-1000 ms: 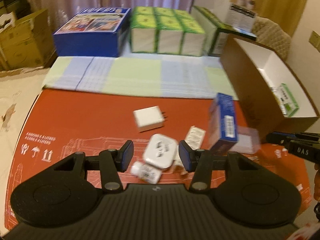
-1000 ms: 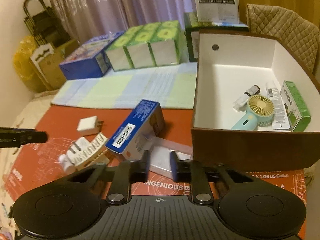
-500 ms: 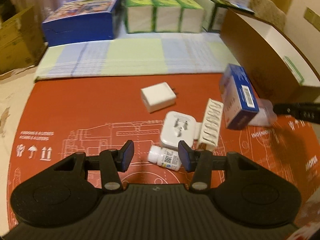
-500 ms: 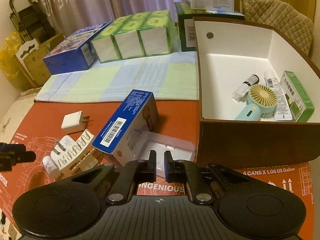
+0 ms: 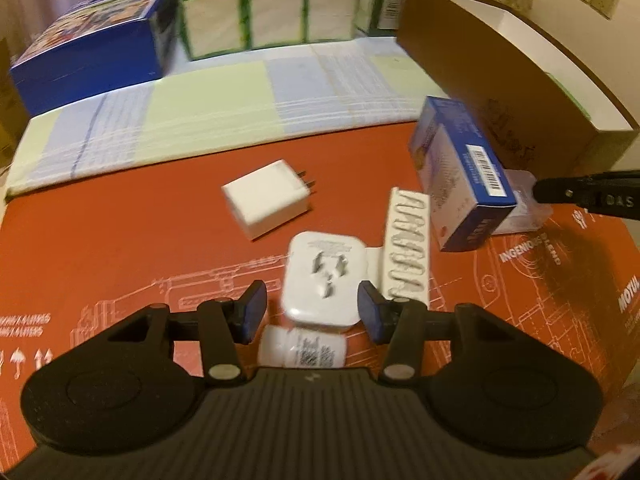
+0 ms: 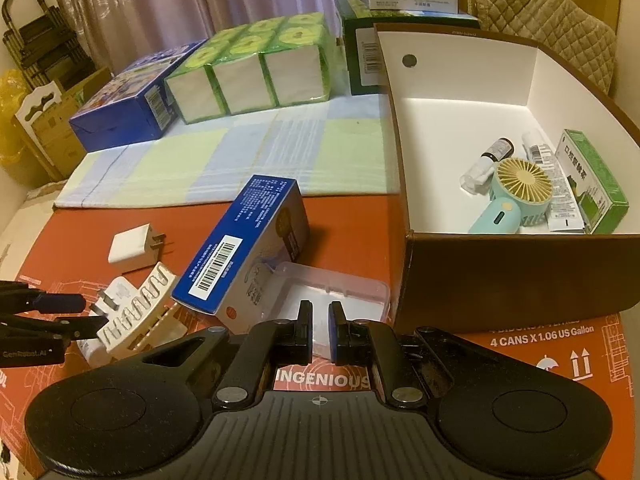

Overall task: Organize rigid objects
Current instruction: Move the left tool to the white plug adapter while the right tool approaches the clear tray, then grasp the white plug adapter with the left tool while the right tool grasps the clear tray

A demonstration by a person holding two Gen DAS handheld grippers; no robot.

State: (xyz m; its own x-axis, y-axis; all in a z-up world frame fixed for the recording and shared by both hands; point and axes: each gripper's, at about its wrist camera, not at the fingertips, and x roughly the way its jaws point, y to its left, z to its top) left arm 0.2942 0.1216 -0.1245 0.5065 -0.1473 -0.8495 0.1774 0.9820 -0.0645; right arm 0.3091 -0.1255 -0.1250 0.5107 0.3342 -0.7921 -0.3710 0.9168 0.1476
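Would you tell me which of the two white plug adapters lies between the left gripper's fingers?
The rounded travel adapter with the socket holes facing up; the boxy charger with two prongs lies farther off on the red mat.

Red printed mat point(image 6: 352, 216) is the landmark. Readable on it: "INGENIOUS" near the right gripper point(image 6: 320, 330), "4 CANS X 1.06 US Gallon" in front of the brown box point(image 6: 520, 280), plus umbrella and up-arrow handling signs. Left view shows "INGENIOUS BLEND" and partial "MOTUL". Gripper bodies read "GenRobot.AI" and "DAS". Blue carton point(image 6: 240, 248) on the mat carries a barcode; its small print is unreadable.
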